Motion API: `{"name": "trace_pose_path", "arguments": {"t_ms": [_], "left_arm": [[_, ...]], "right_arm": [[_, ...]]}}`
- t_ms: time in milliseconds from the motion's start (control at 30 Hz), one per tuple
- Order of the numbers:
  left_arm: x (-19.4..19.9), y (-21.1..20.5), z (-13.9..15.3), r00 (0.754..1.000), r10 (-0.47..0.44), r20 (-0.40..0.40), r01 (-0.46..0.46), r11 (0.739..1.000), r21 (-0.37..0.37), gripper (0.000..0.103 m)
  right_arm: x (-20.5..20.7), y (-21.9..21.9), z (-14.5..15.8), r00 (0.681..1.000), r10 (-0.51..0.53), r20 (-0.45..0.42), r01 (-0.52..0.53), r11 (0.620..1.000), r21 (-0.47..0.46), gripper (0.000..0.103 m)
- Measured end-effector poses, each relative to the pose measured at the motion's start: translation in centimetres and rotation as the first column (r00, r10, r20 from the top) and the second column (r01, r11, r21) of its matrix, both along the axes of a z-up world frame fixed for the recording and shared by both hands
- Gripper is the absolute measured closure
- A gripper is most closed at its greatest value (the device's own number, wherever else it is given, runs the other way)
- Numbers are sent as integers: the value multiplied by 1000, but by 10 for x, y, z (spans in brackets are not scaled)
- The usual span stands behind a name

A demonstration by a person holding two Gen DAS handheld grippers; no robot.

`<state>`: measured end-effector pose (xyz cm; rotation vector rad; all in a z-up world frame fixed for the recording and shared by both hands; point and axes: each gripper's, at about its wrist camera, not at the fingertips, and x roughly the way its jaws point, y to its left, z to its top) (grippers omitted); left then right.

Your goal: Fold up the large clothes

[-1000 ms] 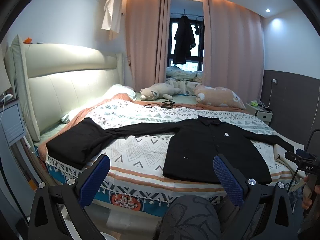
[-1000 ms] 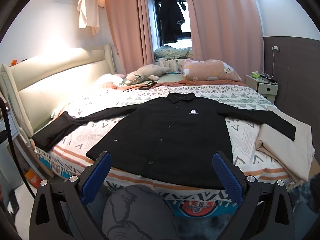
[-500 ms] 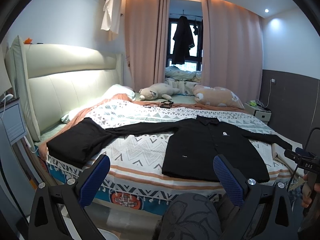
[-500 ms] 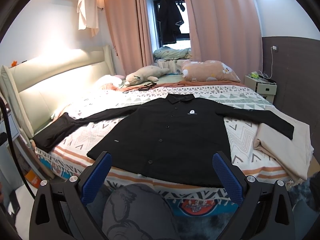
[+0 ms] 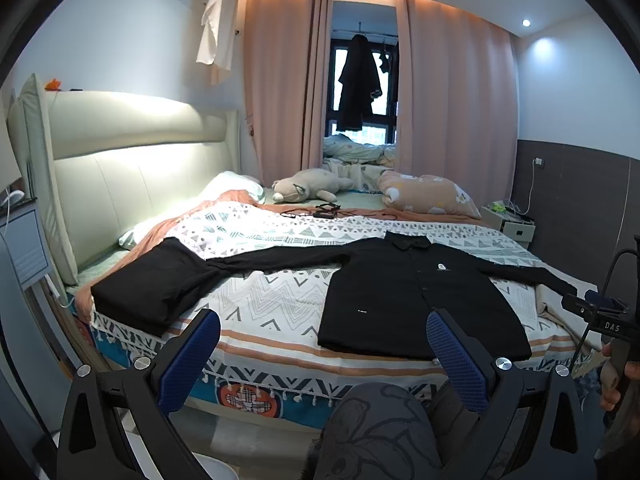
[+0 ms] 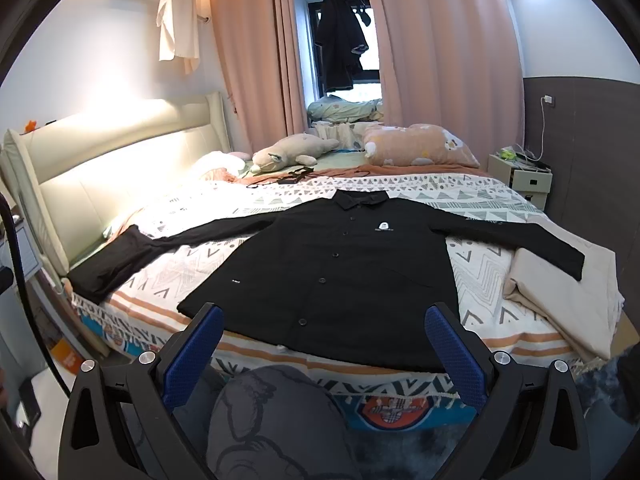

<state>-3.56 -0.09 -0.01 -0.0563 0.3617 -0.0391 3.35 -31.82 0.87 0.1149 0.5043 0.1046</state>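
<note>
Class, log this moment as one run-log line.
stage: pre-fold | black shirt: flat on bed, sleeves spread | left claw: open | right claw: open

Both tools held open, empty

The left tool (image 5: 323,344) and right tool (image 6: 323,340) hovered level, blue fingers (image 6: 192,356) spread wide, gripping nothing.

The button-up shirt (image 6: 340,268) was black with a small white chest logo. Under it the bedspread (image 5: 280,300) was white with grey triangles and zigzags, orange stripes and a teal fringed border near the front. The folded cloth (image 6: 560,284) at right was beige. The curtains (image 5: 452,112) were dusty pink, the headboard (image 5: 132,168) cream. Both tongs (image 5: 324,354) (image 6: 324,350) had blue pads on black frames.
</note>
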Motion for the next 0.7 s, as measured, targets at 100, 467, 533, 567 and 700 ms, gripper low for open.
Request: {"name": "trace_pose_path", "arguments": {"t_ms": [100, 467, 533, 567, 700], "left_arm": [[-2, 2, 0, 1000, -4, -1, 4, 1000, -9, 0], [-7, 5, 3, 1000, 8, 11, -8, 1000, -2, 0], [-7, 5, 3, 1000, 8, 9, -8, 1000, -3, 0], [-7, 6, 3, 1000, 8, 7, -8, 1000, -2, 0], [-7, 9, 4, 1000, 10, 9, -10, 1000, -1, 0]], "right_arm": [[-1, 0, 1, 1000, -1, 3, 1, 1000, -6, 2], [-10, 12, 11, 999, 7, 44, -5, 999, -32, 2], [-11, 15, 13, 999, 13, 48, -11, 999, -39, 2], [-12, 16, 13, 999, 14, 50, -12, 999, -39, 2], [-12, 17, 14, 999, 5, 47, -3, 999, -41, 2]]}}
